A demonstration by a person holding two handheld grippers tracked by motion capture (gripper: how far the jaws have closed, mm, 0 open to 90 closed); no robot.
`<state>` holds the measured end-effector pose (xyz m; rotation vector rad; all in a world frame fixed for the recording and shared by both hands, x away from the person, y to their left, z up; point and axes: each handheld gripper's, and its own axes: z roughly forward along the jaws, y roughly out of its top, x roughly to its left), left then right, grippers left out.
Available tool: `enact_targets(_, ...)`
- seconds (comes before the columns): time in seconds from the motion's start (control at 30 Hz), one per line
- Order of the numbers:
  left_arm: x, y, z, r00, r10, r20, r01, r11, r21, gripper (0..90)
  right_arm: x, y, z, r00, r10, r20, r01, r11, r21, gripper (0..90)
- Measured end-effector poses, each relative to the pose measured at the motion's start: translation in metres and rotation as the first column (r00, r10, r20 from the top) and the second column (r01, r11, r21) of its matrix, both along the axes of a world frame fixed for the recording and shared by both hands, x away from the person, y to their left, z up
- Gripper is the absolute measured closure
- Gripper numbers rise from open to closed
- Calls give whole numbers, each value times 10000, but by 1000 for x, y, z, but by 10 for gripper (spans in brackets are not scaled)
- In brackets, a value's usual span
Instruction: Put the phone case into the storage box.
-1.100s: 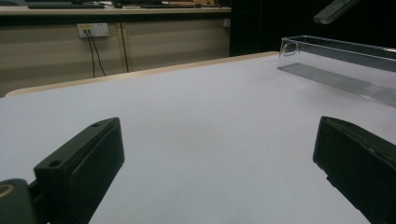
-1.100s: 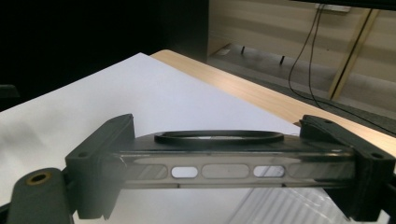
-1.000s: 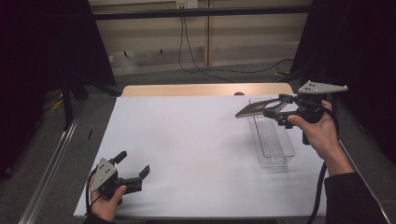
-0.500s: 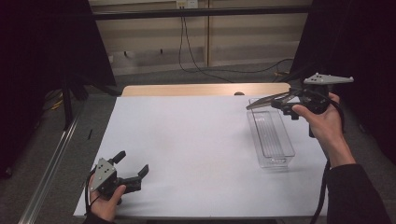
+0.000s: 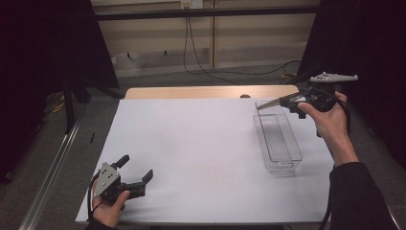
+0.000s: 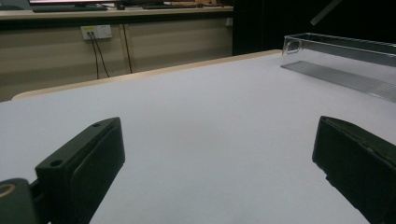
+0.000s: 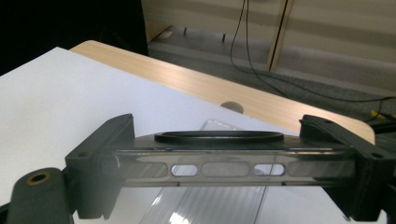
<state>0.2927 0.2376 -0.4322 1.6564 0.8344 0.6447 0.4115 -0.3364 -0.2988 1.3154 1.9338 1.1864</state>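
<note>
Two grippers in play. Your right gripper [image 5: 282, 102] clamps phone case [image 7: 219, 161] flat, above far end of clear bin [image 5: 277, 139]. Left gripper [image 5: 136, 173] spread wide, empty, resting near paper edge. Advice: keep case level, centre over bin, lower before release.

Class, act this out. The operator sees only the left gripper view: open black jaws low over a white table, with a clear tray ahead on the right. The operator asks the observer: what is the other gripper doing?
Observer: The right gripper is shut on a smoky see-through phone case, clamped across its width.
Operator: Where is it relative to the tray?
Observer: In the high view it hangs in the air over the far end of the clear tray, not touching it.
Operator: Any markings on the case?
Observer: A dark ring on its flat face and slots along its near edge.
</note>
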Motion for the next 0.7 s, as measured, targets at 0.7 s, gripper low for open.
enact_targets(0.7,0,-1,-1,10000,-1,-25,1,10000,2,23,16,-1,-27,9932,-852,-790,809,9951,-561,116)
